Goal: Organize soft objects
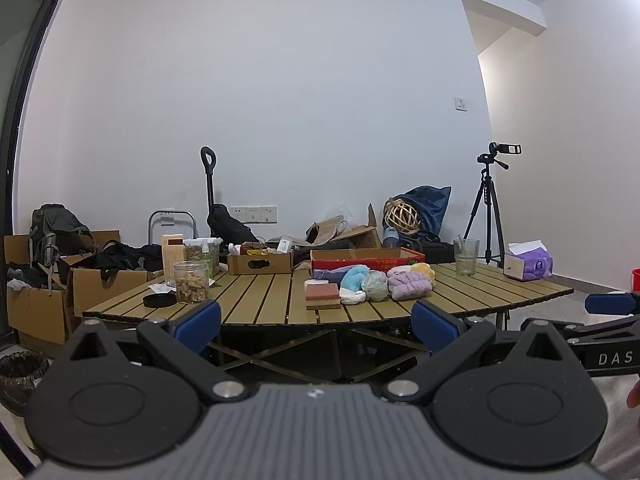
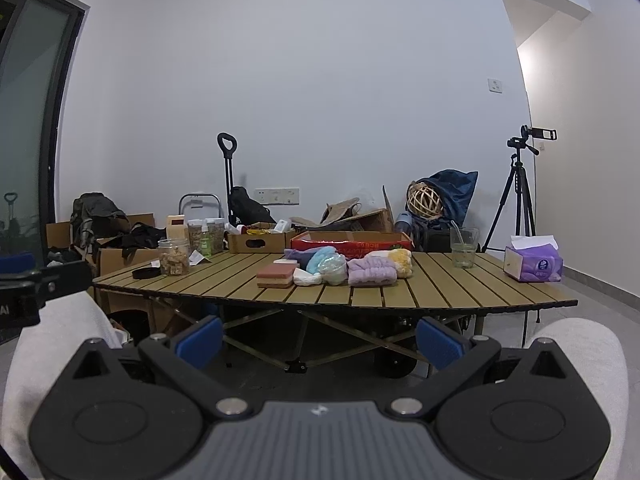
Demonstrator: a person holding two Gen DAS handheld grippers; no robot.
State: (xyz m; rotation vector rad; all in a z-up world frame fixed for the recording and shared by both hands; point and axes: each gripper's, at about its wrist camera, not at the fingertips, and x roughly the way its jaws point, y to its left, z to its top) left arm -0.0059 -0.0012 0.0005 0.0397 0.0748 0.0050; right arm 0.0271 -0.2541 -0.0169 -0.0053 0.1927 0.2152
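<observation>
Both claws, left (image 1: 316, 326) and right (image 2: 320, 340), spread empty; soft pile (image 2: 340, 268) on table (image 2: 440, 288), well ahead.

Showing one slatted table (image 2: 440, 292), bearing seven soft objects (image 2: 372, 274) bunched together: one pink sponge block (image 2: 276, 276), one white bundle (image 2: 306, 279), one blue puff (image 2: 320, 258), one pale green puff (image 2: 333, 268), one purple cloth (image 2: 298, 255), one lilac knit piece (image 2: 370, 273), one yellow-white knit piece (image 2: 400, 260). Also holding two cardboard trays (image 2: 352, 241), one drinking glass (image 2: 463, 248), one tissue pack (image 2: 534, 264).
</observation>
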